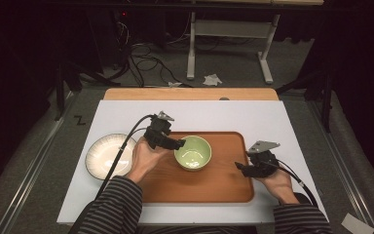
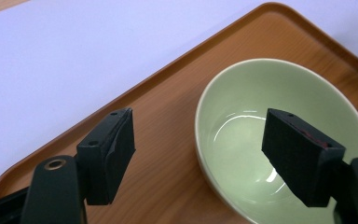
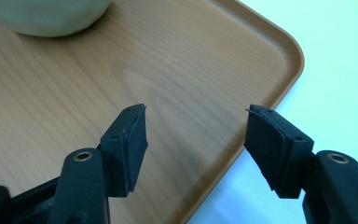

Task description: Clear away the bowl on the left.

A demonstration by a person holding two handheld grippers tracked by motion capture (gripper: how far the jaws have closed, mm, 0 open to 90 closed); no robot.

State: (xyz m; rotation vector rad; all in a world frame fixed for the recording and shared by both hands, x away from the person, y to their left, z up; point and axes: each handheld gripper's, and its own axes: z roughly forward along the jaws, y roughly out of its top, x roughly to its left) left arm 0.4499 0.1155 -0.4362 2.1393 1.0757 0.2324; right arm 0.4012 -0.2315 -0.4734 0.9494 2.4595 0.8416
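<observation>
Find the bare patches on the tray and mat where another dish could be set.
Free: the wooden tray in front of the green bowl, and the white mat beyond it. Crowded: around the left gripper between bowl and white plate, and by the right gripper.

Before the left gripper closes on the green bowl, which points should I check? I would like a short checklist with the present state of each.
1. Left gripper open wide enough: ok, its jaws stand far apart.
2. Green bowl rim between the jaws: ok, one jaw is over the inside, the other outside over the tray.
3. Bowl empty: ok, nothing shows inside it.
4. Bowl sits flat on the tray: ok, it looks upright.
5. Right gripper out of the way: ok, open at the tray's right edge, apart from the bowl.
6. Jaw height against the rim: cannot tell.
</observation>
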